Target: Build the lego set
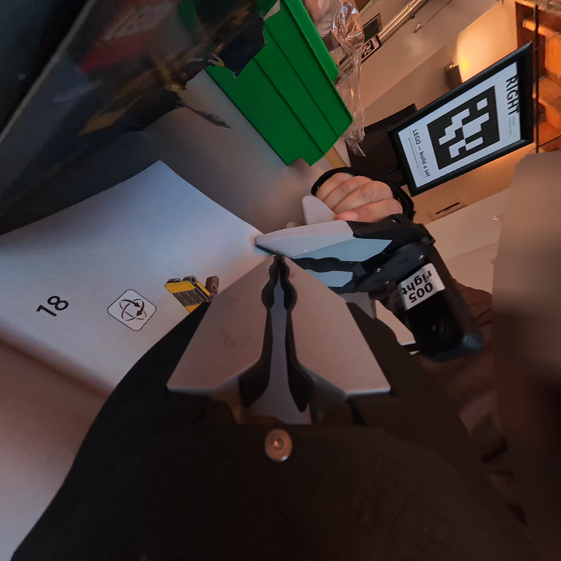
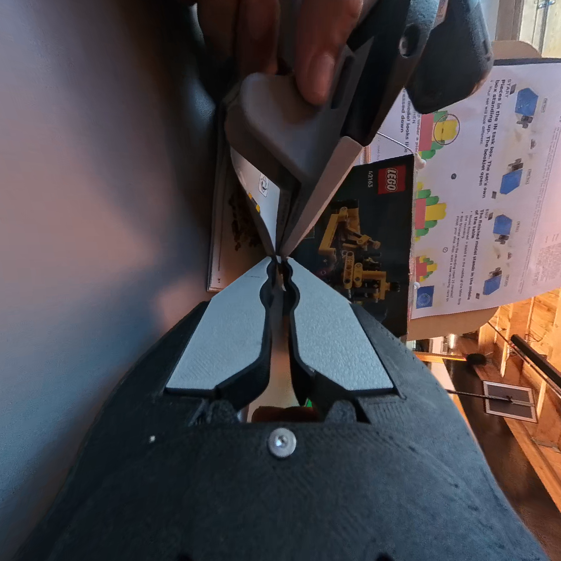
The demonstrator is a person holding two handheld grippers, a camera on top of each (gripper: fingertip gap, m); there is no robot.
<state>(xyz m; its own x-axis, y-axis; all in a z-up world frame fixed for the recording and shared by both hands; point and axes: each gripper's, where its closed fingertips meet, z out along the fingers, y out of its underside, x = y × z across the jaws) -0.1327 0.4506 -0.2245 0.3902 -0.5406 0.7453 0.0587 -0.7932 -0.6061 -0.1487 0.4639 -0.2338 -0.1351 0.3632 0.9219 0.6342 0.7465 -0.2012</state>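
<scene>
The instruction booklet lies open in the left wrist view, and one white page (image 1: 121,243) with a drawing of a yellow part is lifted and curved. My left gripper (image 1: 277,264) is shut at that page's corner. My right gripper (image 1: 262,245) comes in from the right, held by a hand, and is shut on the same corner. In the right wrist view my right gripper (image 2: 280,267) pinches a thin paper edge, tip to tip with the left gripper (image 2: 277,253) above it. The lifted page (image 2: 267,194) curves up from the booklet (image 2: 223,243) behind.
The dark Lego box (image 2: 364,236) with a yellow vehicle pictured on it stands just behind the booklet; it also shows in the left wrist view (image 1: 121,60). A green bin (image 1: 288,91), a clear plastic bag (image 1: 349,45) and a framed marker sign (image 1: 464,121) stand beyond. A printed instruction sheet (image 2: 485,197) hangs at the right. Left and right tips are no more than a few centimetres apart.
</scene>
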